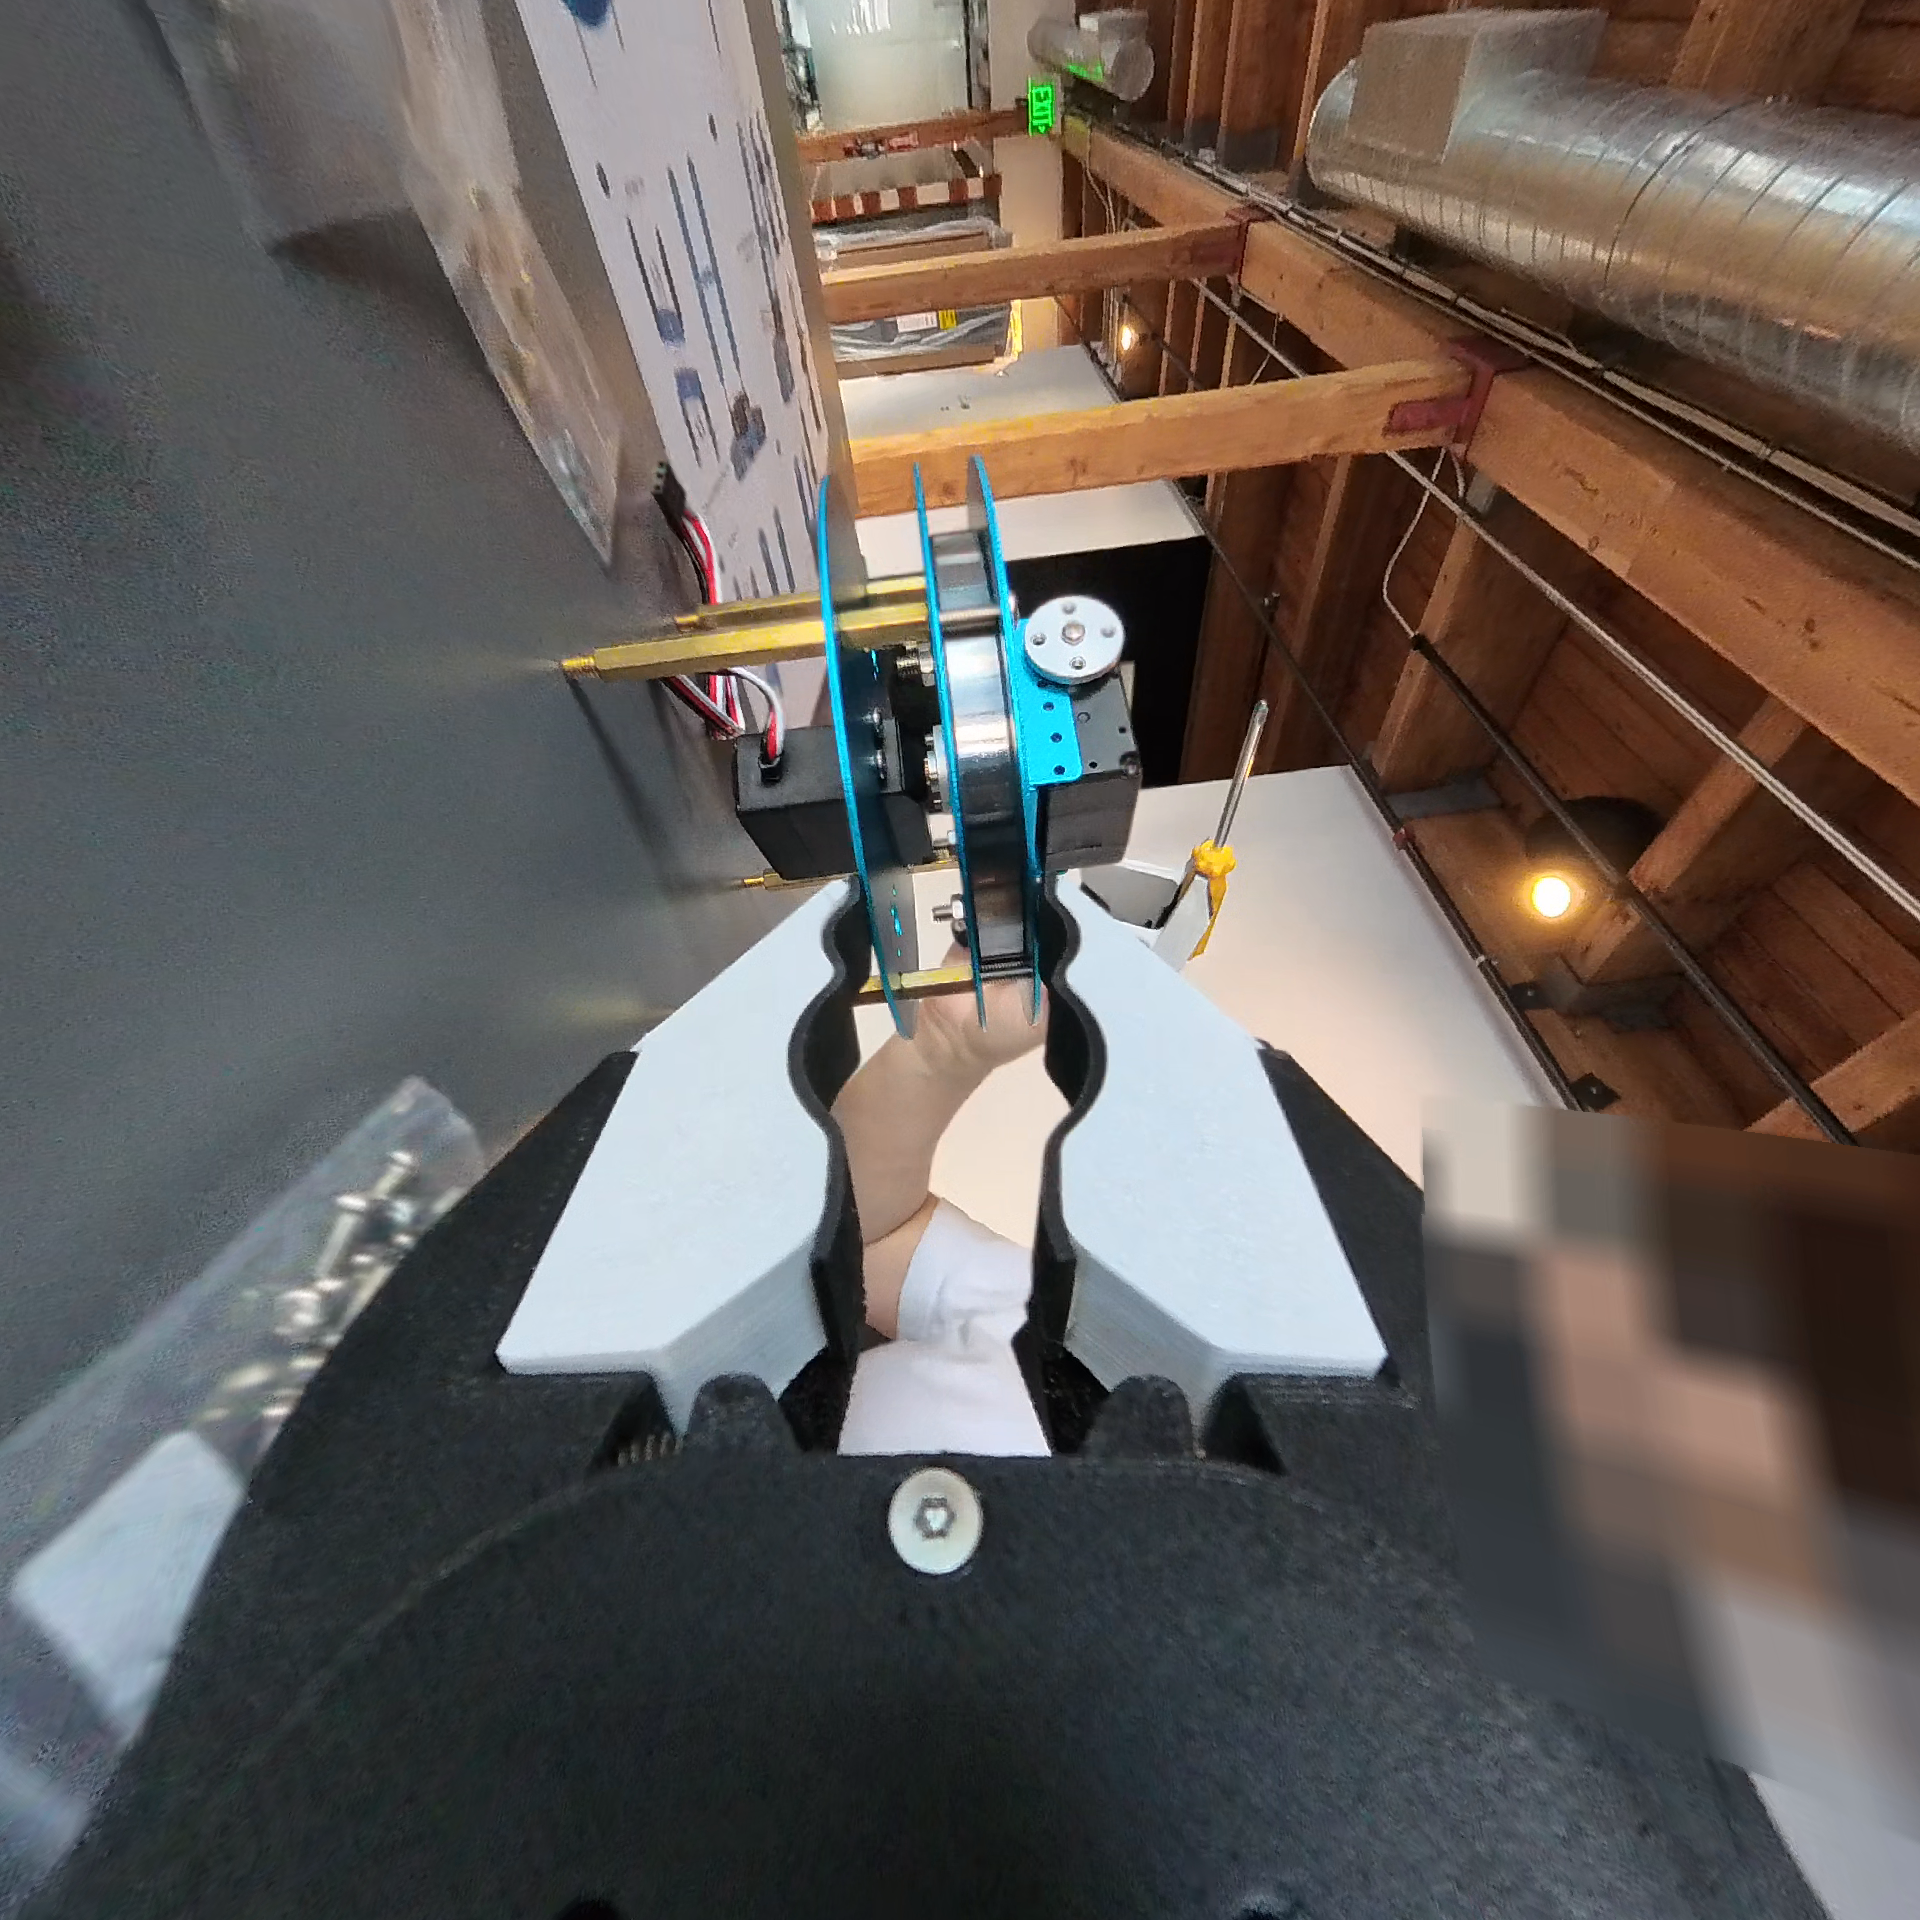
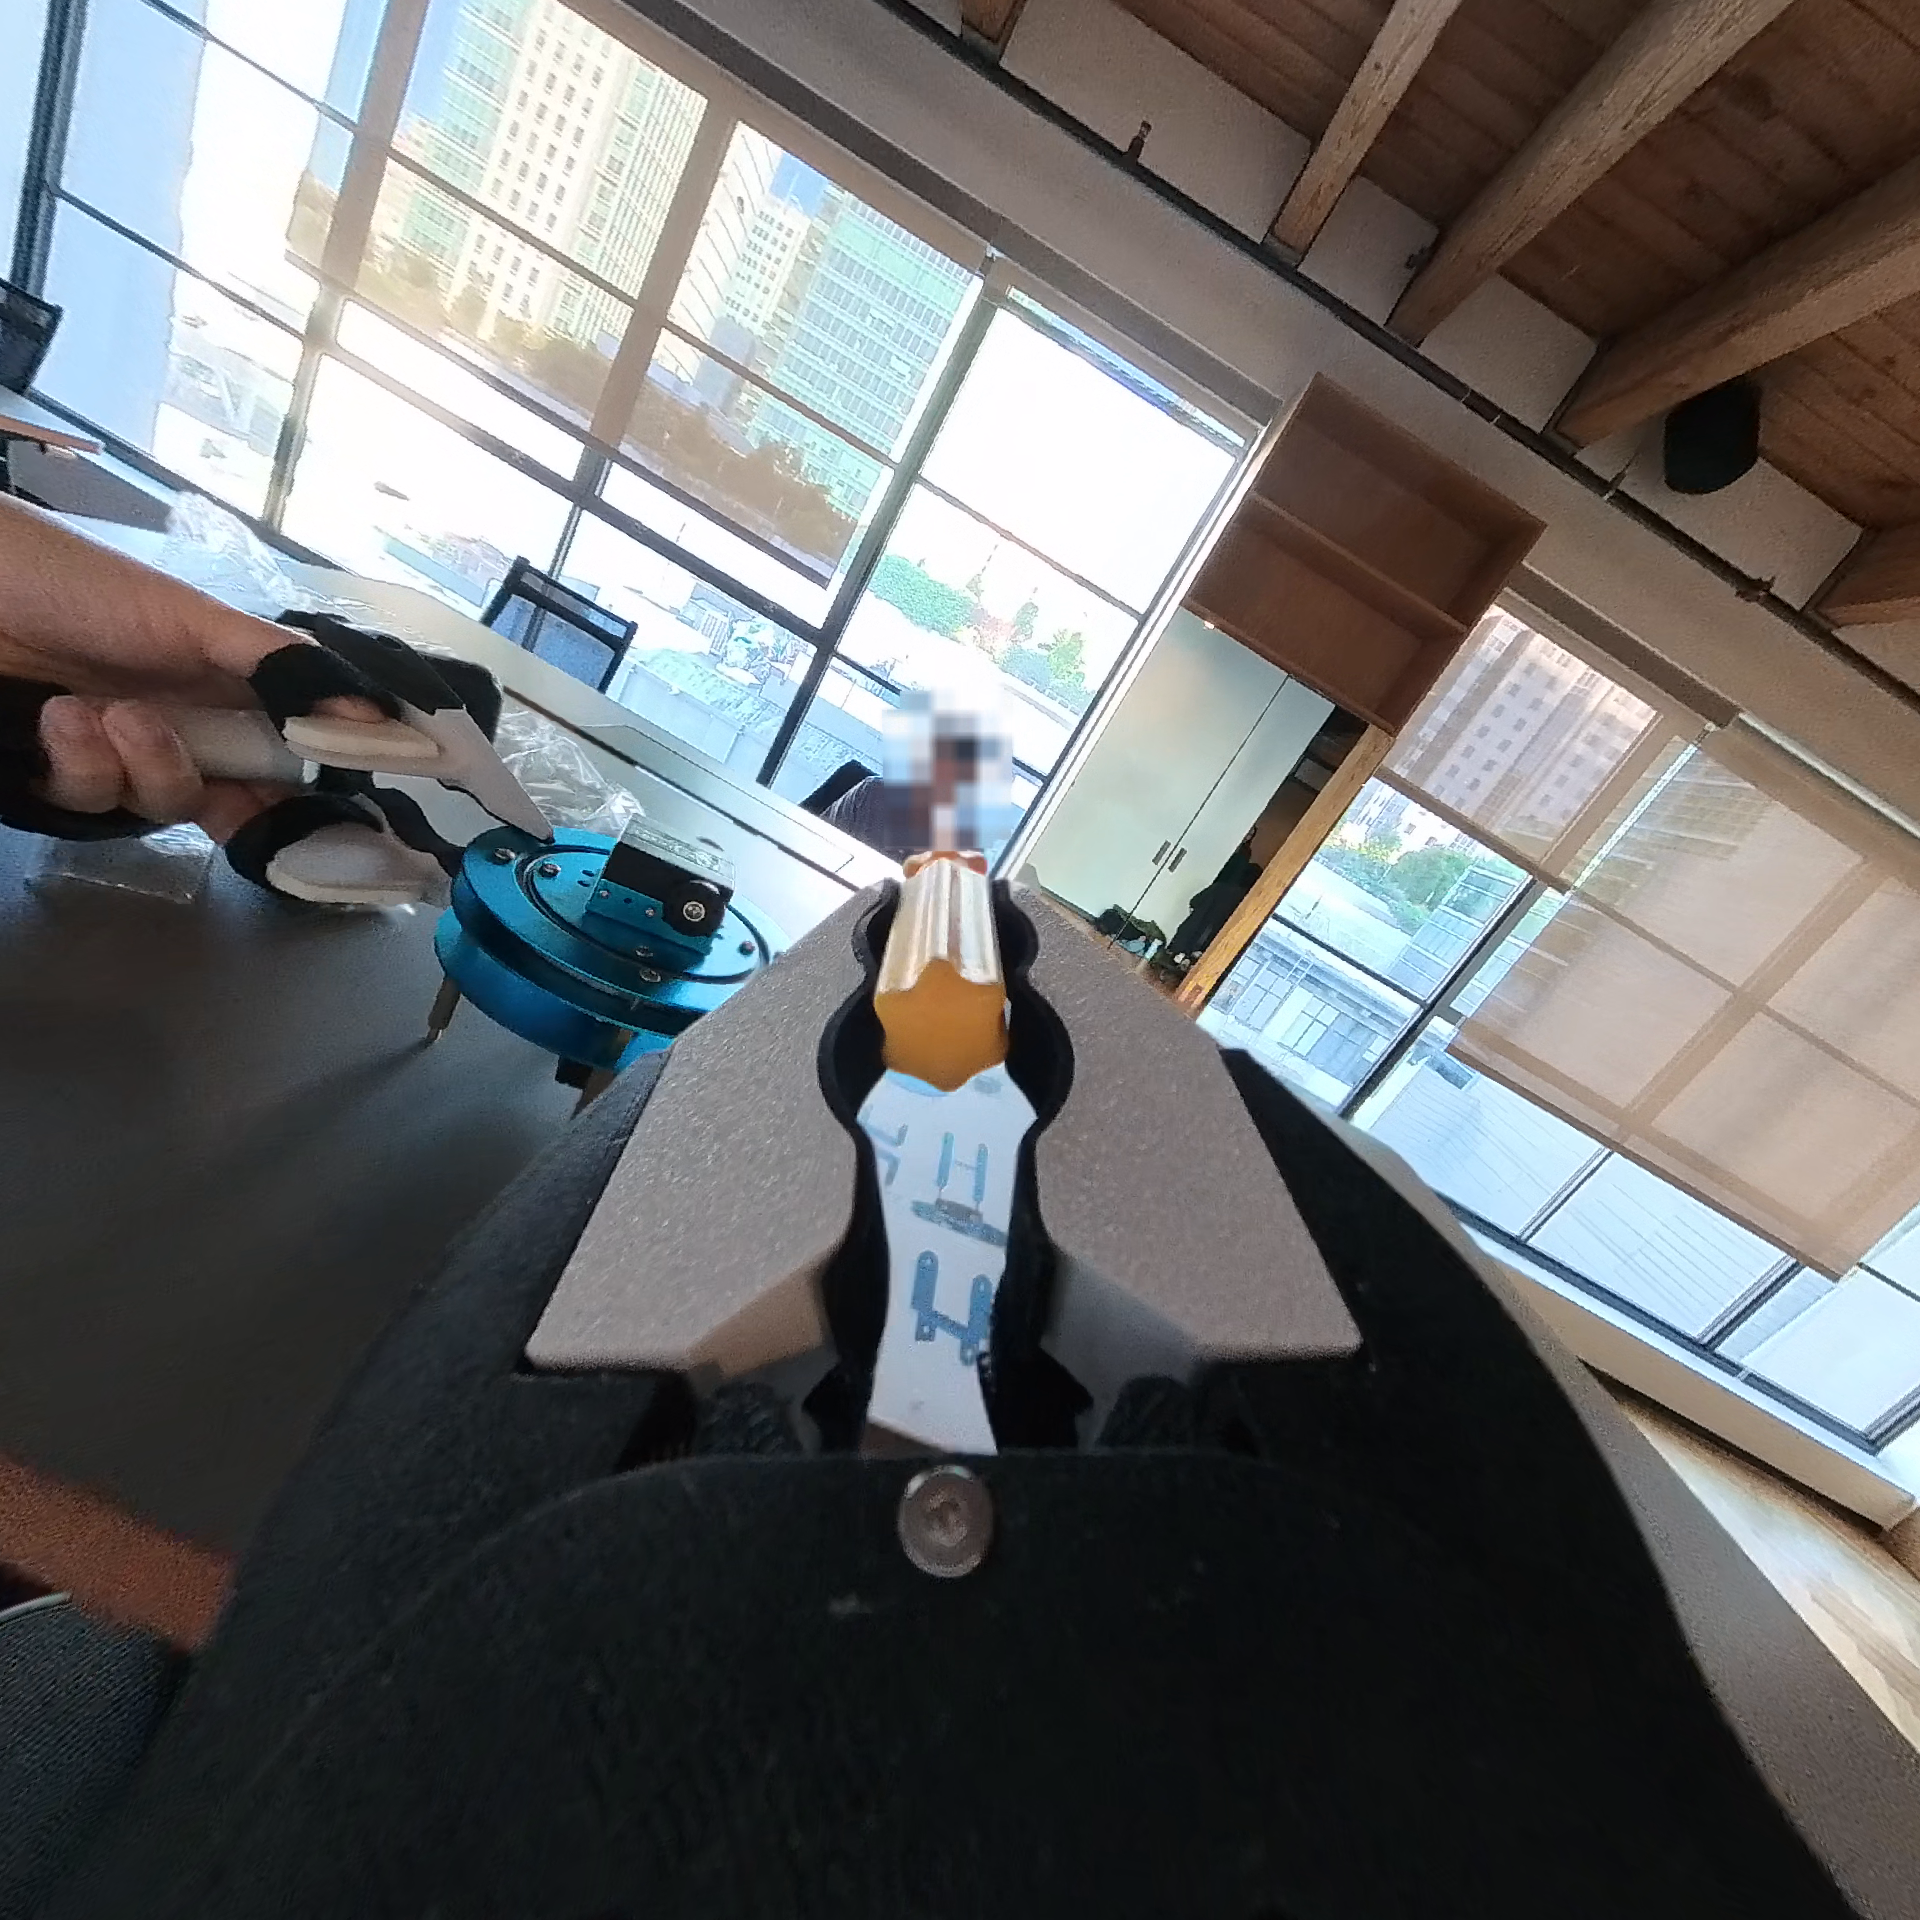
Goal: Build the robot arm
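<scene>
My left gripper (image 1: 951,914) is shut on the rim of a blue round disc assembly (image 1: 935,727) with a black servo and brass standoffs. The standoffs touch the dark table (image 1: 260,727). My right gripper (image 2: 940,904) is shut on the yellow handle of a screwdriver (image 2: 940,987), held up in the air to the right of the assembly. The screwdriver (image 1: 1236,779) also shows in the left wrist view, its metal tip free, apart from the assembly. In the right wrist view the left gripper (image 2: 488,862) clamps the blue assembly (image 2: 603,935) on the table.
A clear plastic bag of screws (image 1: 343,1247) lies beside my left gripper. A white printed sheet with blue part pictures (image 1: 707,260) lies on the table beyond the assembly. More plastic bags (image 2: 561,769) lie behind it. A person (image 2: 883,800) sits across the table. About 20 centimeters separates my left fingertips from my right.
</scene>
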A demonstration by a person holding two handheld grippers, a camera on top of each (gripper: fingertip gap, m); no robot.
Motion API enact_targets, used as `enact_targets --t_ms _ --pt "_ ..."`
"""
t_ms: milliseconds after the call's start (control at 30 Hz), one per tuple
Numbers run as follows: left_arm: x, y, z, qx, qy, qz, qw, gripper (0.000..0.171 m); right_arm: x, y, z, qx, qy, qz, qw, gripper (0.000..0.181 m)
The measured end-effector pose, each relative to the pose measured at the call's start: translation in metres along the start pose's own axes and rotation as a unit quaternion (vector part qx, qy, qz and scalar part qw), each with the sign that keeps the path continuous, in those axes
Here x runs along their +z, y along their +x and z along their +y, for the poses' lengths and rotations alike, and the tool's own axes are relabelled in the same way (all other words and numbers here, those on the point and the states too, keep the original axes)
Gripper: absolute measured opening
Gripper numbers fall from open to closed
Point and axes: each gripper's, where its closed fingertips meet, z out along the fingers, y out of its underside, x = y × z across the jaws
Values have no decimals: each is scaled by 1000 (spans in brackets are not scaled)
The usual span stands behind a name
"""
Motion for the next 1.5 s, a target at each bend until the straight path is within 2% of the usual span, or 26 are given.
enact_targets --t_ms 267,533,733,1100,1500 --pt "11 4 40 -7 -27 15 1000 30 -22 -7 9 4 -9 -2 1000 16" --pt "0 8 68 -12 -37 11 999 30 -30 -24 11 15 -5 -20 1000 16" --pt "-11 10 85 -16 -47 11 999 30 -39 -49 2 13 13 -46 999 16" --pt "-23 13 99 -18 -63 13 998 30 -56 -84 -10 -9 30 -100 994 16" --pt "17 11 97 -12 -93 20 995 30 -85 -60 -5 -24 37 -157 987 16"
